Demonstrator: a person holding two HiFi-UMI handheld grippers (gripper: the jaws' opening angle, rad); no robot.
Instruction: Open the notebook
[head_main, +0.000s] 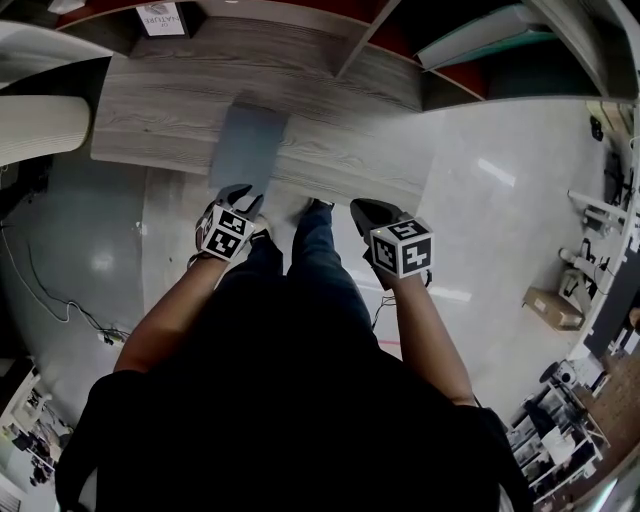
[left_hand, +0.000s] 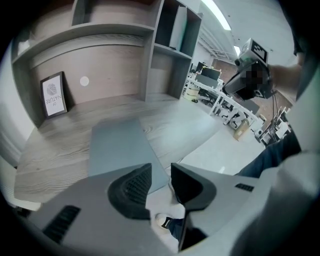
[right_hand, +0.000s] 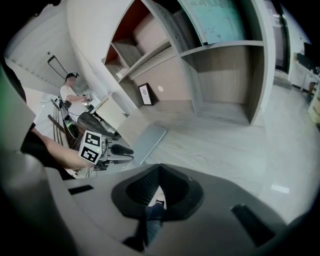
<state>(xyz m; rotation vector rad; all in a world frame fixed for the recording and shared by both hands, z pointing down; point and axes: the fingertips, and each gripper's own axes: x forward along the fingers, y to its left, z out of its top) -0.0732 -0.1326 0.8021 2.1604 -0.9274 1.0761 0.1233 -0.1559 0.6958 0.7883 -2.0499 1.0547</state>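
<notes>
A closed grey notebook (head_main: 248, 145) lies flat on the wooden desk (head_main: 150, 110), its short edge towards the desk's front edge. My left gripper (head_main: 238, 192) hangs just in front of that near edge, pointing steeply down, jaws open with nothing between them. In the left gripper view the notebook (left_hand: 120, 147) lies right beyond the left gripper (left_hand: 161, 172), whose left jaw overlaps its near corner. My right gripper (head_main: 362, 210) is held to the right, off the desk over the floor, and the right gripper (right_hand: 160, 170) has its tips together, empty. From there the notebook (right_hand: 147, 140) shows beside the left gripper (right_hand: 125, 153).
A framed picture (left_hand: 53, 95) leans against the back wall of the desk. Shelf compartments (left_hand: 172, 30) rise at the right of the desk. A cardboard box (head_main: 552, 308) sits on the floor at right. Another person (right_hand: 70, 92) stands far off.
</notes>
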